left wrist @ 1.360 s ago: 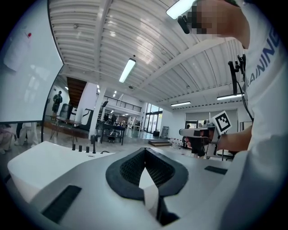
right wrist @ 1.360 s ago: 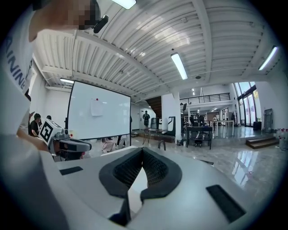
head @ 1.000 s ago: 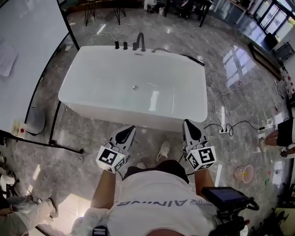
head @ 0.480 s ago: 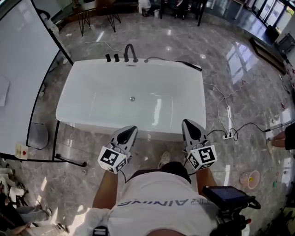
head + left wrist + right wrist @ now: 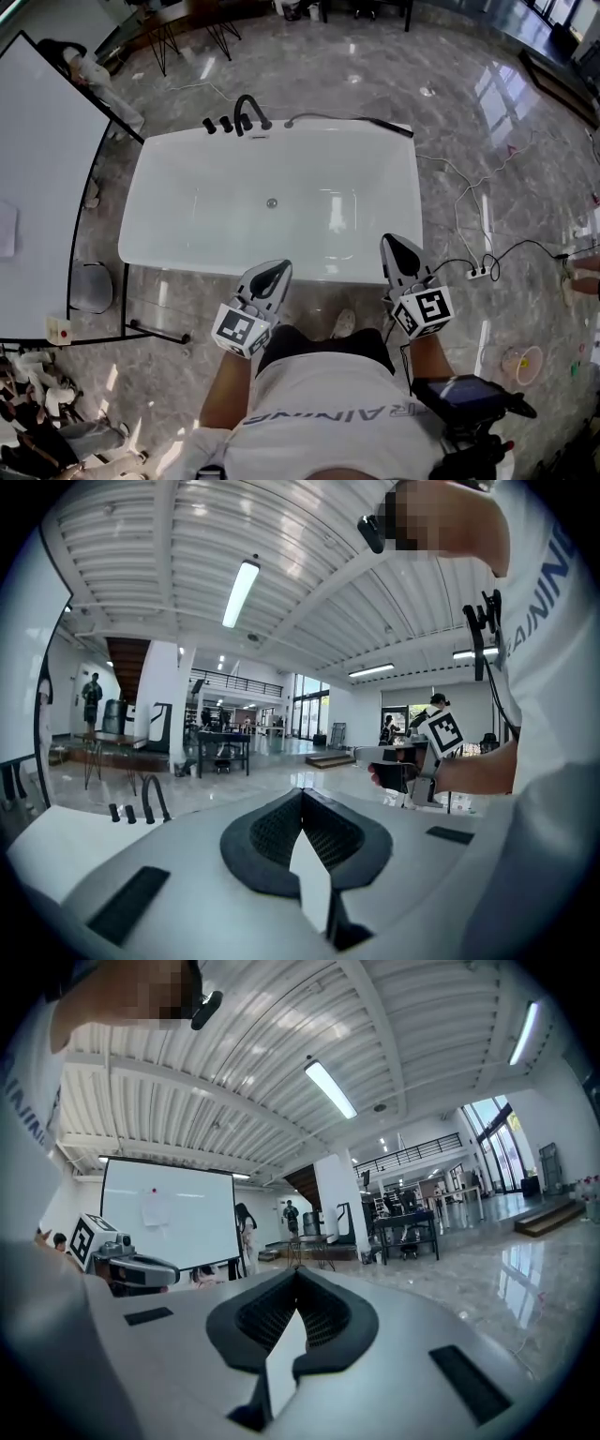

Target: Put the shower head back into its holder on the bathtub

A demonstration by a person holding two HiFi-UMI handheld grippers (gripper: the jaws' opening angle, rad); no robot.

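The grey marble floor (image 5: 469, 112) carries a white bathtub (image 5: 216, 206). To its right a cable (image 5: 466, 187) runs to a power strip (image 5: 478, 274). A whiteboard stand (image 5: 150, 328) rests at its left, and a pink bowl (image 5: 520, 361) lies lower right.

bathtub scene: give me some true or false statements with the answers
1. The left gripper holds the shower head. False: its jaws are shut on nothing, and the shower head lies at the bathtub's far right corner.
2. The black faucet stands at the bathtub's far rim. True.
3. The bathtub is full of water. False: it is empty, with its drain showing.
4. The right gripper's jaws are together. True.
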